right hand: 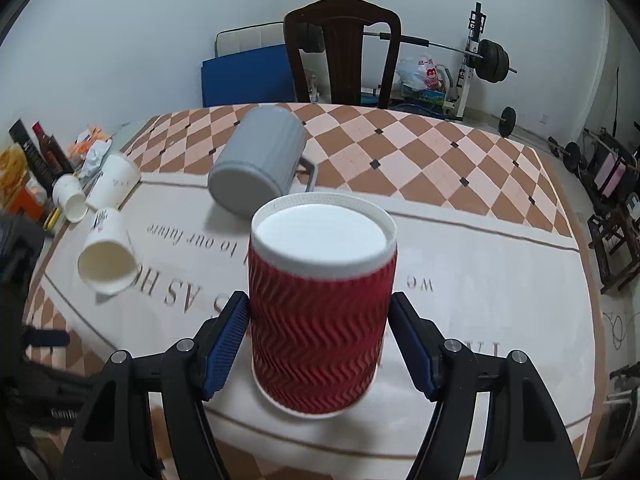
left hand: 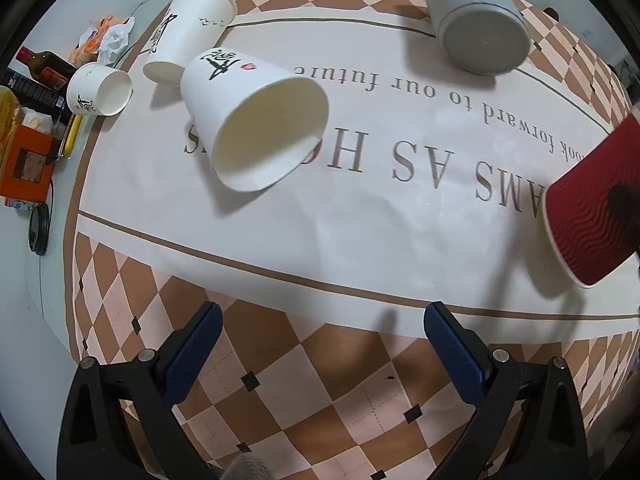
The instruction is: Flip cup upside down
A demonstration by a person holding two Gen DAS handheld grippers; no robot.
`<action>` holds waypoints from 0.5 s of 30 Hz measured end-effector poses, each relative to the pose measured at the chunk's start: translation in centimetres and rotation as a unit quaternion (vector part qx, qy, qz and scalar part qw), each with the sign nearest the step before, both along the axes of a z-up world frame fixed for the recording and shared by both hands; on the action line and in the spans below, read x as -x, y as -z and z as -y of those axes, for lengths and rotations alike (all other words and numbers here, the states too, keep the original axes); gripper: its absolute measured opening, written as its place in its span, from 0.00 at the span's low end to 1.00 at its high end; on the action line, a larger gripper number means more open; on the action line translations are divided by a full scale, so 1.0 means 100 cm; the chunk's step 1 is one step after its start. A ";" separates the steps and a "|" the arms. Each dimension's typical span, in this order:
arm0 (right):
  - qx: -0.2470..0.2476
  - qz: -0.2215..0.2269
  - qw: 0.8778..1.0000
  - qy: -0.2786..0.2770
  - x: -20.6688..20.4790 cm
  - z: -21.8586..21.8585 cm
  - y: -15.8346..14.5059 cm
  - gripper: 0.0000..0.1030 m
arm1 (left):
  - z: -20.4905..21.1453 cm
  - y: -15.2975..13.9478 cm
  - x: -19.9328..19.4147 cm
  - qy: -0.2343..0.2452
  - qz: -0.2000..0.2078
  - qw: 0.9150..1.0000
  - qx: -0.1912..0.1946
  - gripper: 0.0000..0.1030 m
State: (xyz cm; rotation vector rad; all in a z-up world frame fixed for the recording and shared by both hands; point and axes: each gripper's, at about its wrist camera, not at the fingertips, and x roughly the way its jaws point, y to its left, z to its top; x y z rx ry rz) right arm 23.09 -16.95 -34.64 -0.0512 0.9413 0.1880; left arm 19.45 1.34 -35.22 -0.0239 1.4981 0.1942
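Note:
A red ribbed paper cup (right hand: 320, 320) stands upside down, white base up, between the fingers of my right gripper (right hand: 318, 304). The jaws stand open around it with a small gap on each side. The cup's rim looks slightly off the cloth at the front; I cannot tell if it rests flat. The same cup shows at the right edge of the left wrist view (left hand: 596, 208). My left gripper (left hand: 324, 320) is open and empty above the near checkered part of the tablecloth (left hand: 304, 392).
A white paper cup (left hand: 252, 124) lies on its side mid-table. Two more white cups (left hand: 188, 32) (left hand: 100, 88) sit at the far left. A grey mug (right hand: 260, 164) lies on its side behind. Bottles and boxes (left hand: 28, 128) clutter the left edge. A chair (right hand: 342, 52) stands beyond the table.

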 end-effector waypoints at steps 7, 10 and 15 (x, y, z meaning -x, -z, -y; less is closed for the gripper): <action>0.002 -0.016 1.000 0.002 0.019 0.004 0.010 0.71 | 0.024 -0.005 0.021 0.002 0.009 1.000 0.006 1.00; 0.009 -0.030 0.999 0.014 0.025 0.007 0.009 0.77 | 0.021 -0.013 0.028 0.009 0.020 1.000 0.003 1.00; 0.016 -0.038 0.998 0.052 0.046 0.020 -0.009 0.97 | 0.037 -0.042 0.045 0.037 0.058 0.998 0.001 1.00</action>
